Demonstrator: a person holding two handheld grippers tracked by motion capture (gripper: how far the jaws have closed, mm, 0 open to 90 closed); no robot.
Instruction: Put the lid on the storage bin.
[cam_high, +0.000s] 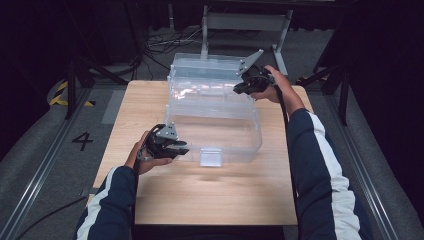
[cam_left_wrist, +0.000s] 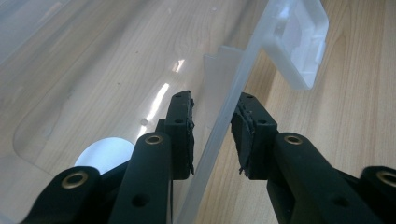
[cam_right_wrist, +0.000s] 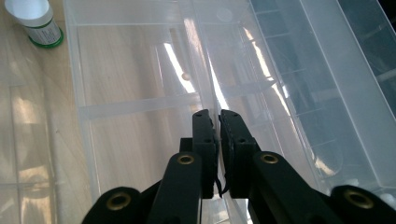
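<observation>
A clear plastic organiser box (cam_high: 212, 112) stands on the wooden table (cam_high: 200, 195), its far part overhanging the table's far edge and its near wall about halfway down the top, a little left of centre. A clear latch tab (cam_high: 210, 156) hangs from the middle of that near wall. The box's tiers are spread open, the compartment tray (cam_right_wrist: 140, 102) lying beside the deeper tiers.

The left gripper (cam_high: 176, 149) is at the box's near left corner; in the left gripper view its jaws straddle the thin near wall (cam_left_wrist: 224, 116), one inside and one outside, partly open, with a slim gap showing at each pad. The right gripper (cam_high: 243, 87) is at the box's far right side, its jaws nearly closed and pinching a thin upright wall (cam_right_wrist: 215, 105) of the tray.

A small white bottle with a green label (cam_right_wrist: 37, 21) stands outside the tray.

Bare tabletop runs from the box to the near edge, with narrower strips along the left and right edges
</observation>
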